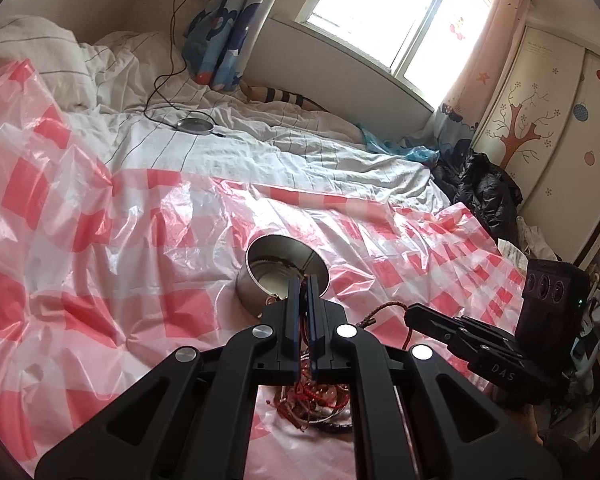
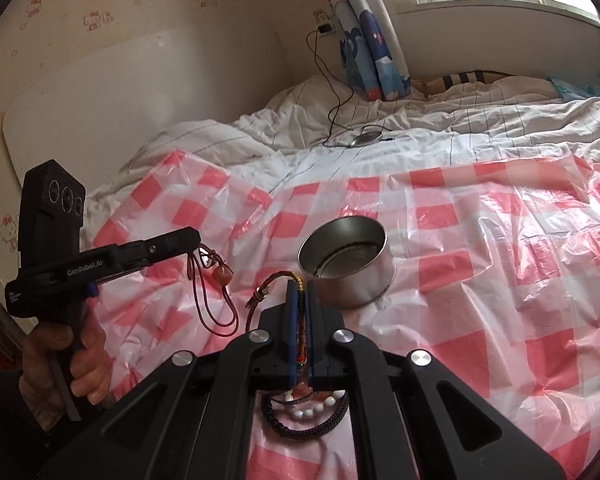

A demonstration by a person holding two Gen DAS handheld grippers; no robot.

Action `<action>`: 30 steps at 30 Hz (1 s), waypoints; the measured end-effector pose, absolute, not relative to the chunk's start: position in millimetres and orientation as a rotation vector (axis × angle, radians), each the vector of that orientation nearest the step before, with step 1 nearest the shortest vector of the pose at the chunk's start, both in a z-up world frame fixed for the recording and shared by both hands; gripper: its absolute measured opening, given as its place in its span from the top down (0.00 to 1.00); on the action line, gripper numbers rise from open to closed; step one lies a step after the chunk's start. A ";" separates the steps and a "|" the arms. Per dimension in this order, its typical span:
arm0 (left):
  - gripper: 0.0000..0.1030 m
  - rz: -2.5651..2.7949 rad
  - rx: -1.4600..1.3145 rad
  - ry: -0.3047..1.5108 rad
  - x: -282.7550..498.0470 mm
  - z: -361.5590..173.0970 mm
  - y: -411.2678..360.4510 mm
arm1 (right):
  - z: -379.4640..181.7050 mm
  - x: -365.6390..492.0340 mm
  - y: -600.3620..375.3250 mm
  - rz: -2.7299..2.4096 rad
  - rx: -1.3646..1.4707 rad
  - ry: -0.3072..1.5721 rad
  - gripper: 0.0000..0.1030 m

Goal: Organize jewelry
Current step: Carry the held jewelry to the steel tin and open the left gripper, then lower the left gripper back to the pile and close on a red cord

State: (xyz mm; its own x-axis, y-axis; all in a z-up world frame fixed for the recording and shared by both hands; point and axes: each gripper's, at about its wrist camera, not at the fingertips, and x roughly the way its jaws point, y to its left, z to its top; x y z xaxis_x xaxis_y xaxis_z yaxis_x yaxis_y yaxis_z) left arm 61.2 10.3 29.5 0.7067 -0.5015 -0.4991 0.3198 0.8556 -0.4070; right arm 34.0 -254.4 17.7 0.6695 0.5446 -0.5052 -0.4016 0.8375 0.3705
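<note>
While both grippers clamp cords, steel tin [image 2: 346, 266] holds bracelet (dark, along wall).

— Left wrist view? 
— Low, close over the red-and-white checked plastic sheet [image 1: 100, 240], facing the window.

— Right wrist view? 
— Equally near, facing the headboard wall; both share the round steel tin [image 2: 346, 264] (and each other's gripper).
</note>
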 end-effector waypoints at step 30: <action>0.37 -0.334 -0.239 0.842 106.9 5.4 20.9 | -8.9 149.8 -220.2 0.431 0.223 0.767 0.95</action>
